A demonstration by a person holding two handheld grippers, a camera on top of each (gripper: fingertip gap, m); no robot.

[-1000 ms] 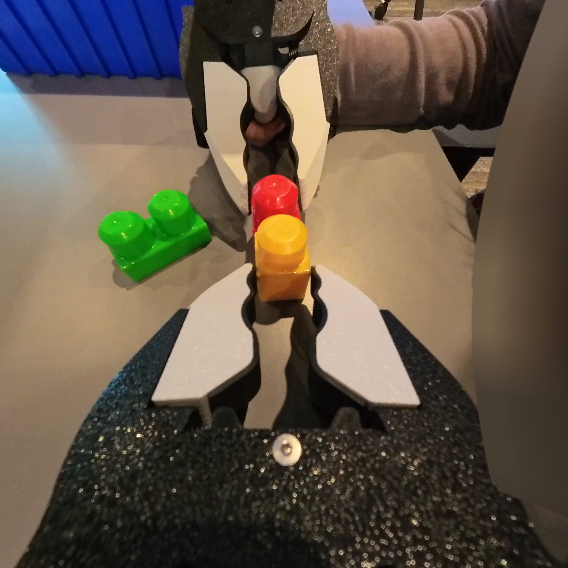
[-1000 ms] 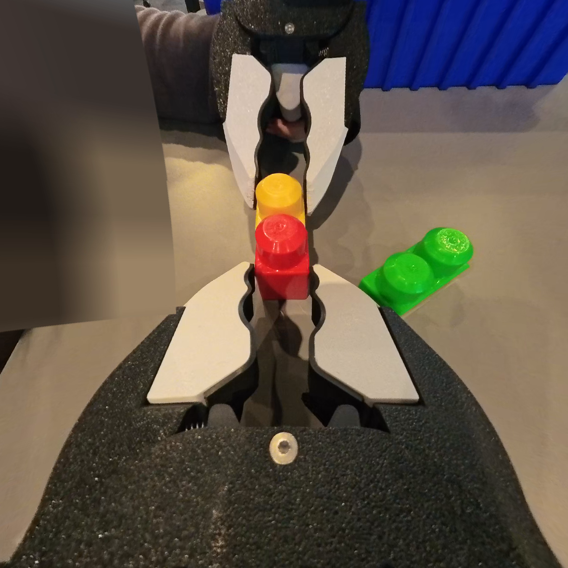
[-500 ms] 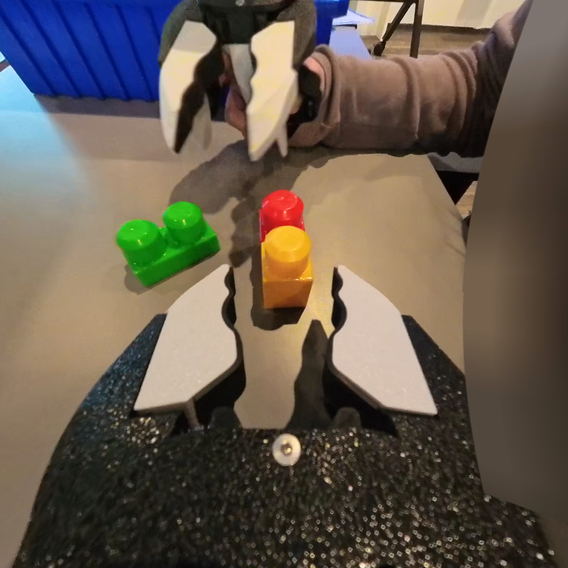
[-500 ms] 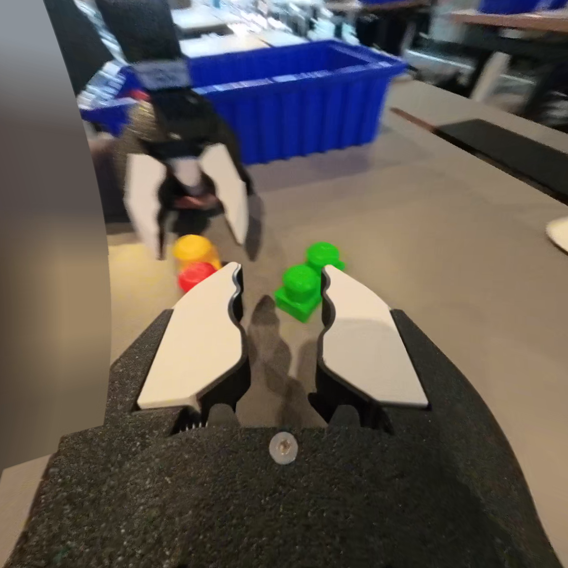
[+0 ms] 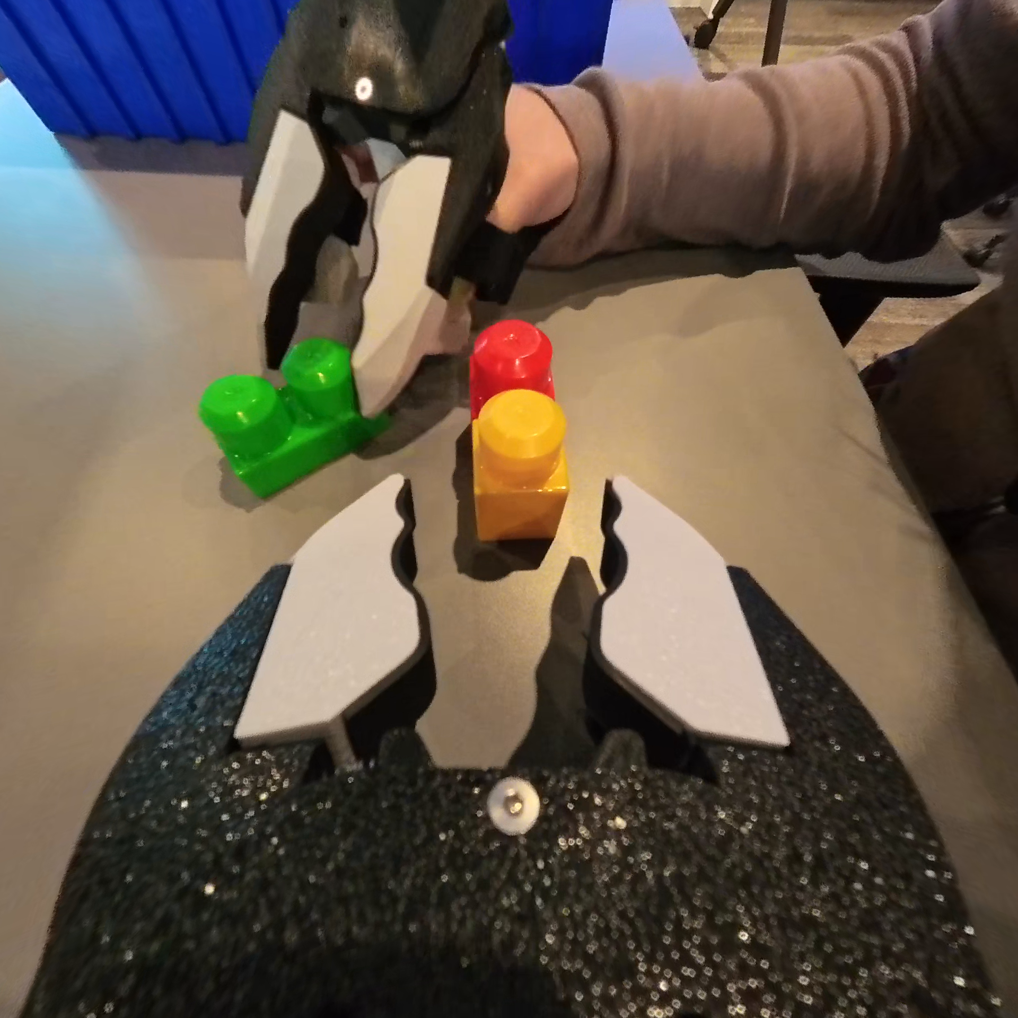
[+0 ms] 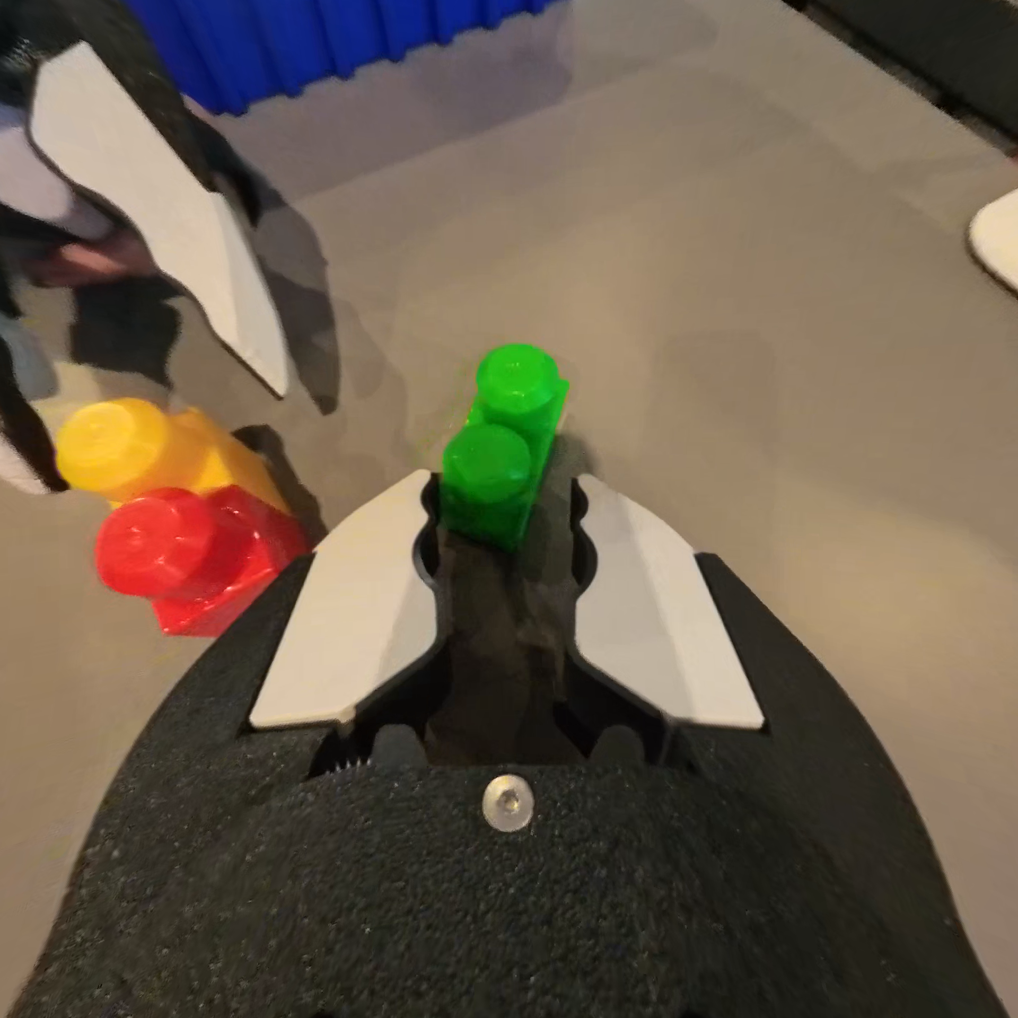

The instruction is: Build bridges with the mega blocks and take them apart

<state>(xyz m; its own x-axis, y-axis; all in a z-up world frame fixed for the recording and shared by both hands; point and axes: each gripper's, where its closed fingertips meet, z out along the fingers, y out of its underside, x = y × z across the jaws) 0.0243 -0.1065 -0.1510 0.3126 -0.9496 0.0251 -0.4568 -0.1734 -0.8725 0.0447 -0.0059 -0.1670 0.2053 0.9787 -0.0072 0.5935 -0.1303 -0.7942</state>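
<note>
On the table point(image 5: 688, 352), two single blocks point(image 5: 518, 468) stand touching, one behind the other, near its right edge, the double block point(image 5: 286, 418) lies just left of them, and a bin point(image 5: 126, 66) stands along the far edge.

Red block point(image 5: 512, 363) base hidden behind yellow block point(image 5: 520, 468); right view motion-blurred; left tool point(image 6: 165, 220) cut off.
</note>
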